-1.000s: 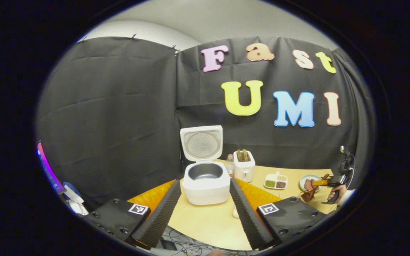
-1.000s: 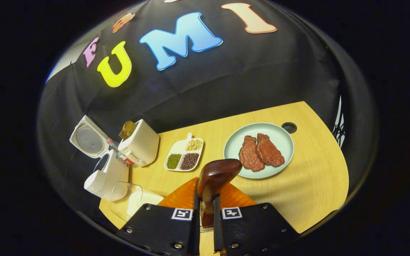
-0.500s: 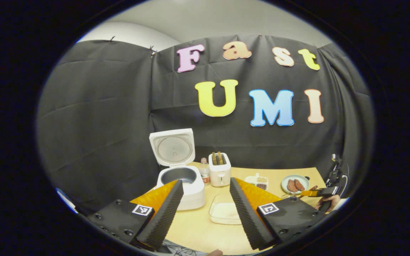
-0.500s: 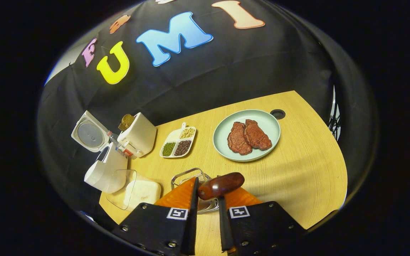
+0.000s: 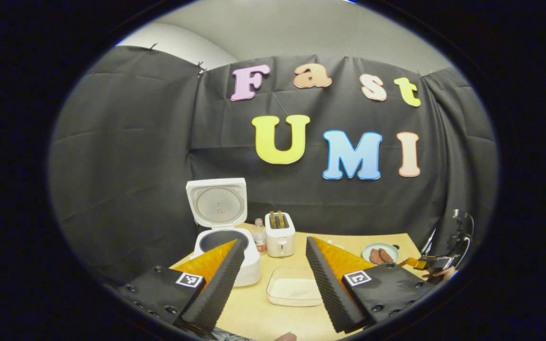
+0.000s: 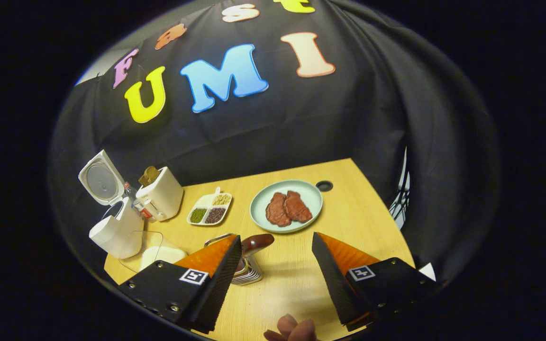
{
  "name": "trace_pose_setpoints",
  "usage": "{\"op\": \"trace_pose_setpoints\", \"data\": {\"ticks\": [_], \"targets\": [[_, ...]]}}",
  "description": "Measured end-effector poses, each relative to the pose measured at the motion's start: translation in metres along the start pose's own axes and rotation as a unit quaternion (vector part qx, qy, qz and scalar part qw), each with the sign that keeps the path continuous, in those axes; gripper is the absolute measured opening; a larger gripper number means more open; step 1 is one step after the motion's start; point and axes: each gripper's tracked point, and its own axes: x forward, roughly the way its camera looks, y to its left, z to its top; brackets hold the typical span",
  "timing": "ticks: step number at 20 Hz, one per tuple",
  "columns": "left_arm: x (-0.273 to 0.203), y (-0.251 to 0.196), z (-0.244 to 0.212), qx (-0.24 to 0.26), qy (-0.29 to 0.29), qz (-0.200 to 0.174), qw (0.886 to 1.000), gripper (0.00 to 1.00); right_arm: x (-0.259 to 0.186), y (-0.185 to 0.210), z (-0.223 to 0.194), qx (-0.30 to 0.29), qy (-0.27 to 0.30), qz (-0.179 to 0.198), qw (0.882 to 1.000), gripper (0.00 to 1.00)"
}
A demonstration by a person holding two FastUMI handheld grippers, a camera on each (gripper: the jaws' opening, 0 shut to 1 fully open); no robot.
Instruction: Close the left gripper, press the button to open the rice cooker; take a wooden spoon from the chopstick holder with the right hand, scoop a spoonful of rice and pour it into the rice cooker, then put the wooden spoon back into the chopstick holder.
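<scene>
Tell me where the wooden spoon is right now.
In the right gripper view, the wooden spoon stands in the chopstick holder on the table, in front of the plate of meat.

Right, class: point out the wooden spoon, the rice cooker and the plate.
wooden spoon (image 6: 257, 242), right gripper view, on its rounded end.
rice cooker (image 5: 252, 267), left gripper view, on its white body.
plate (image 6: 310, 191), right gripper view, on its bare rim.

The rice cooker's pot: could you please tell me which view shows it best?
The left gripper view: the open cooker faces it, showing the dark pot, partly behind a finger. The right gripper view shows the cooker small, side-on at the edge.
</scene>
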Motion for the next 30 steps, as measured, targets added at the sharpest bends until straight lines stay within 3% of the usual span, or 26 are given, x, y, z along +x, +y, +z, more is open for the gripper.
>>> {"op": "trace_pose_setpoints", "data": {"ticks": [4, 6, 10, 15, 21, 22, 23, 26, 28, 30], "targets": [[0.022, 0.024, -0.003, -0.011, -0.010, -0.027, 1.000, 0.92, -0.047, 0.010, 0.024, -0.043, -0.047, -0.039, 0.997, 0.95], [0.035, 0.040, -0.004, -0.024, -0.014, -0.048, 0.998, 0.93, -0.071, 0.031, 0.039, -0.036, -0.063, -0.056, 0.996, 0.95], [0.071, 0.084, 0.010, -0.039, -0.037, -0.083, 0.995, 0.91, -0.119, 0.092, 0.081, -0.019, -0.119, -0.076, 0.990, 0.95], [0.134, 0.125, 0.041, -0.084, -0.062, -0.102, 0.989, 0.90, -0.170, 0.182, 0.115, -0.026, -0.169, -0.068, 0.983, 0.95], [0.225, 0.182, 0.089, -0.084, -0.113, -0.048, 0.989, 0.89, -0.199, 0.247, 0.109, -0.042, -0.149, -0.050, 0.987, 0.95], [0.241, 0.188, 0.093, -0.080, -0.115, -0.038, 0.989, 1.00, -0.201, 0.252, 0.108, -0.037, -0.144, -0.047, 0.988, 0.95], [0.257, 0.192, 0.096, -0.078, -0.115, -0.032, 0.990, 0.89, -0.205, 0.256, 0.109, -0.033, -0.145, -0.046, 0.988, 0.95], [0.305, 0.216, 0.094, -0.075, -0.111, 0.008, 0.991, 0.89, -0.215, 0.258, 0.114, -0.044, -0.155, -0.056, 0.985, 0.95], [0.335, 0.228, 0.092, -0.070, -0.101, 0.034, 0.992, 1.00, -0.222, 0.259, 0.114, -0.057, -0.151, -0.060, 0.985, 0.95], [0.365, 0.243, 0.094, -0.060, -0.096, 0.063, 0.992, 0.95, -0.224, 0.260, 0.115, -0.066, -0.152, -0.064, 0.984, 0.95]]}}
